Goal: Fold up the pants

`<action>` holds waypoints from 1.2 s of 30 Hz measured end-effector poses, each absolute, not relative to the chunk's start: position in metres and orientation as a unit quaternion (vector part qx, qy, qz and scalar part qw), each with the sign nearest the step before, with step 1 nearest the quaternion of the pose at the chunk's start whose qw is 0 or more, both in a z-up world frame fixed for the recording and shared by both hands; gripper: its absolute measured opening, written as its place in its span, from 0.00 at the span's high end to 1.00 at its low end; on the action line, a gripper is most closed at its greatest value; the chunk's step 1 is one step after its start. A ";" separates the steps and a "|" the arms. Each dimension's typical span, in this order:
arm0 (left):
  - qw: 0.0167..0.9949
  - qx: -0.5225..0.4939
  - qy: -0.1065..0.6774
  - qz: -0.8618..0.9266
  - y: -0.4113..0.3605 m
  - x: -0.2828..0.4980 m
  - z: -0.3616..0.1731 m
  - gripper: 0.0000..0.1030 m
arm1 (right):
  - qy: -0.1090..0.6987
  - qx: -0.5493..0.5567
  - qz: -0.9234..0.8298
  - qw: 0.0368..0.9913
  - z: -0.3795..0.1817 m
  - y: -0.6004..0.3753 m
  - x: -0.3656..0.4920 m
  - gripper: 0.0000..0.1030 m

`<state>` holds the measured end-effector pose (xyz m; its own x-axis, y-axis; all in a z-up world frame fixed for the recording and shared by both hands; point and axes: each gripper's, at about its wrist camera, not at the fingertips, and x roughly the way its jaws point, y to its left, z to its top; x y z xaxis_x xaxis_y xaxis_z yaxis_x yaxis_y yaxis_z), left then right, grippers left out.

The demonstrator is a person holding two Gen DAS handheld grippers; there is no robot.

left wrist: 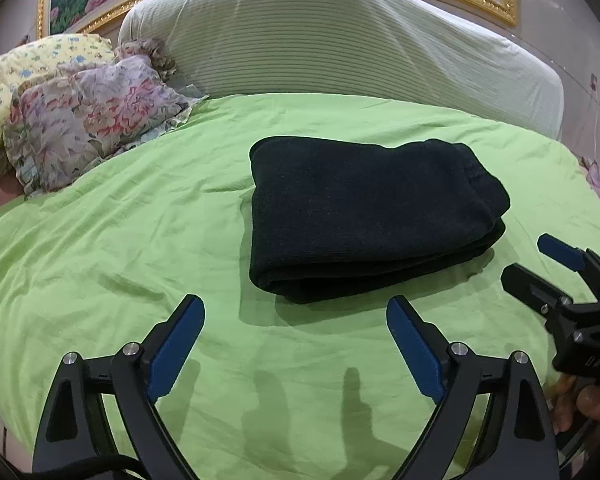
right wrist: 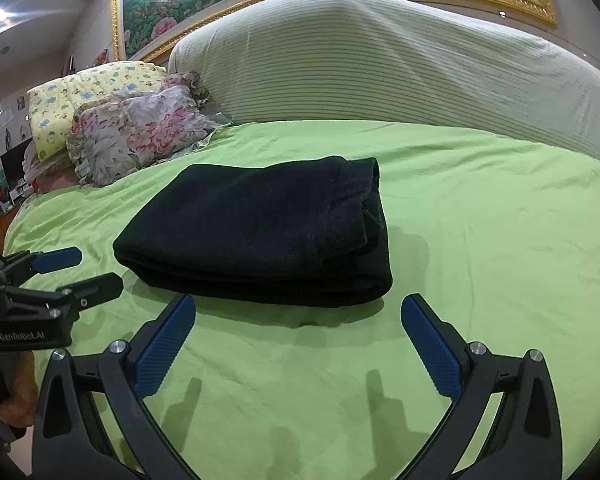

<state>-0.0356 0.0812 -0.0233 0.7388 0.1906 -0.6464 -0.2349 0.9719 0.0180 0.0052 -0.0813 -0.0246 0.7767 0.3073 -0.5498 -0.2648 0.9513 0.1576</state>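
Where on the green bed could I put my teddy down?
The green sheet lies bare between the folded black pants and the striped cushion, and also in front of the pants by both grippers. The corner by the flowery pillow and yellow pillow is crowded.

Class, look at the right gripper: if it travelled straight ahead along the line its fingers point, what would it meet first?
Most likely the folded black pants. The right gripper hangs open, empty, just short of their near edge, angled down toward the green sheet; depth is unclear, so it might touch the sheet first.
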 end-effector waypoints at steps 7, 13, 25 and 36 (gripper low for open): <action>0.927 -0.037 0.356 0.115 0.084 -0.025 -0.030 0.09 | 0.313 0.043 0.150 0.937 -0.029 -0.083 0.010 0.00; 0.919 -0.040 0.372 0.123 0.088 -0.016 -0.037 0.09 | 0.316 0.038 0.150 0.936 -0.029 -0.080 0.011 0.00; 0.915 -0.050 0.385 0.110 0.087 -0.009 -0.041 0.09 | 0.317 0.035 0.151 0.936 -0.030 -0.079 0.014 0.00; 0.918 -0.042 0.378 0.115 0.082 -0.011 -0.037 0.09 | 0.315 0.036 0.162 0.934 -0.031 -0.075 0.023 0.00</action>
<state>-0.0105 0.0818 -0.0373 0.6872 0.1797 -0.7039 -0.2425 0.9701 0.0109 0.0232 -0.0752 -0.0307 0.7486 0.3261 -0.5773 -0.2805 0.9447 0.1699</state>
